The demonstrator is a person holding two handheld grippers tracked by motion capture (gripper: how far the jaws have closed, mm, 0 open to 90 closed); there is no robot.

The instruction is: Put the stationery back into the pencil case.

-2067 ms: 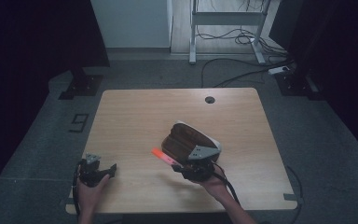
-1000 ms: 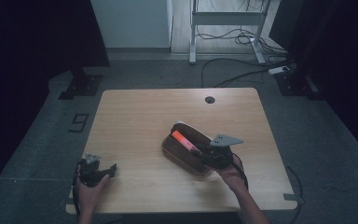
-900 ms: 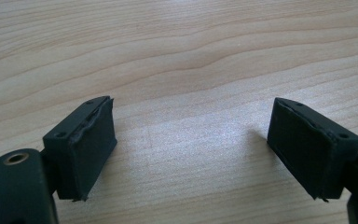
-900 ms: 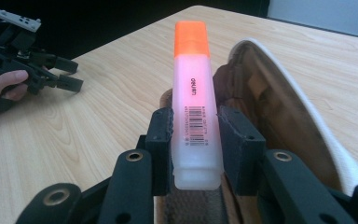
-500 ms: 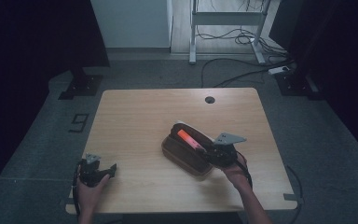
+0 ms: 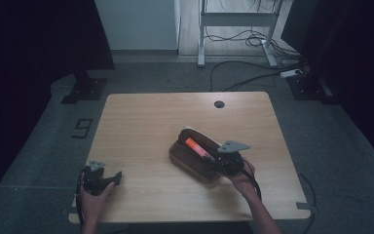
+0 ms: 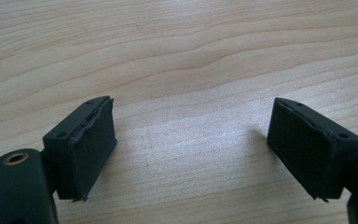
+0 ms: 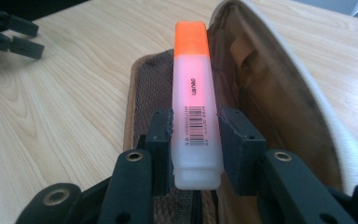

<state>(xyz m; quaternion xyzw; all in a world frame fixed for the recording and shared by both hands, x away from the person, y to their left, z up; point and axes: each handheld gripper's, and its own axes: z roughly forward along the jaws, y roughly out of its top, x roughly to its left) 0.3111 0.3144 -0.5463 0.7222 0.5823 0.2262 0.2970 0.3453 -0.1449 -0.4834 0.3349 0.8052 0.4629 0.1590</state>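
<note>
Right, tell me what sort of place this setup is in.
Probably a lab or studio bay set up for recording, not a home. A lone wooden table stands on grey carpet, dark curtains close off both sides, and loose cables run under a metal desk frame behind.

The highlighter's (image 8: 193,100) small barcode print is unreadable; the pouch (image 8: 279,93) runs past the frame edge.

On the counter (image 6: 141,122) we find the open pouch (image 6: 195,158) right of centre. Our right gripper (image 6: 226,158) sits at its near right end, holding a marker (image 8: 193,100) that lies along the pouch's opening. Our left gripper (image 6: 100,180) rests well apart at the near left corner, jaws spread over bare counter.
</note>
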